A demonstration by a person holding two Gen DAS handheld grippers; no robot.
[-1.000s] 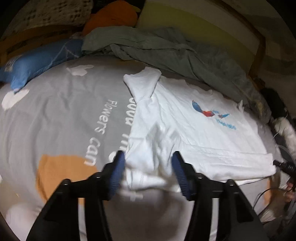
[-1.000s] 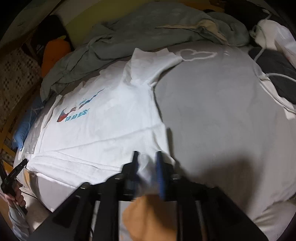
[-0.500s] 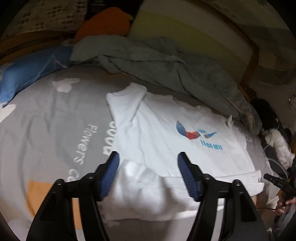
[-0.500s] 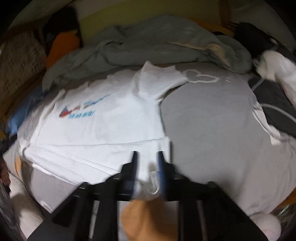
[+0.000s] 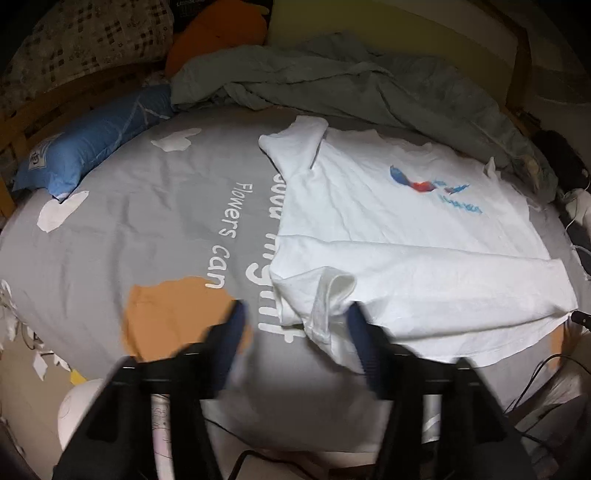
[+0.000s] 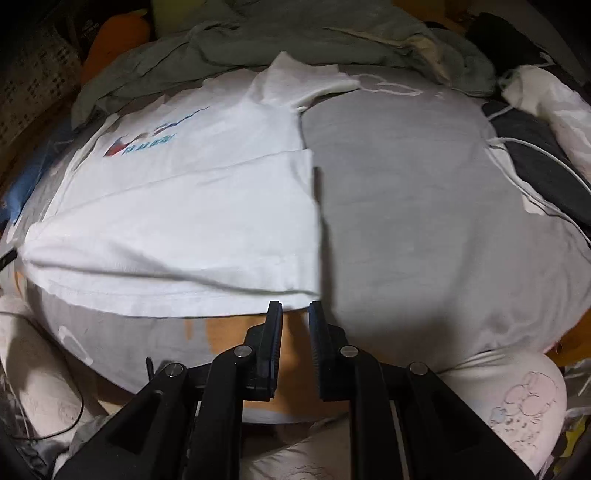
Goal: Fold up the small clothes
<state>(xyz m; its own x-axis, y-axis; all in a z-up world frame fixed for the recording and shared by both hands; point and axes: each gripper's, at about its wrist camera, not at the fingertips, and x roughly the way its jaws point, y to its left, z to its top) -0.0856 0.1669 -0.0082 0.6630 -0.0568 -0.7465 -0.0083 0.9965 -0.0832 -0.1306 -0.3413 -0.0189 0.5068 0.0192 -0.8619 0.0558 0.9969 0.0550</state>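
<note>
Your tee (image 5: 388,236) lies flat on the bed (image 5: 147,221) with only its near long edge folded over, so sleeves and cross-folds remain; your left gripper (image 5: 295,325) is opening off the cloth, your right gripper (image 6: 295,314) nearly closed, holding nothing.

Dim indoor light; frame edges fall into shadow. Bed covered by a grey sheet (image 5: 147,229) printed with white lettering, white patches and an orange patch (image 5: 173,317). Far side: rumpled grey-green blanket (image 5: 332,77), pale yellow-green wall or headboard panel (image 5: 388,22) behind it. Far left: blue pillow (image 5: 92,144), orange cushion (image 5: 218,33), checked pillow (image 5: 92,40). Wooden bed frame (image 5: 517,62) at far right. Cables trail off the right edge (image 6: 524,147).
</note>
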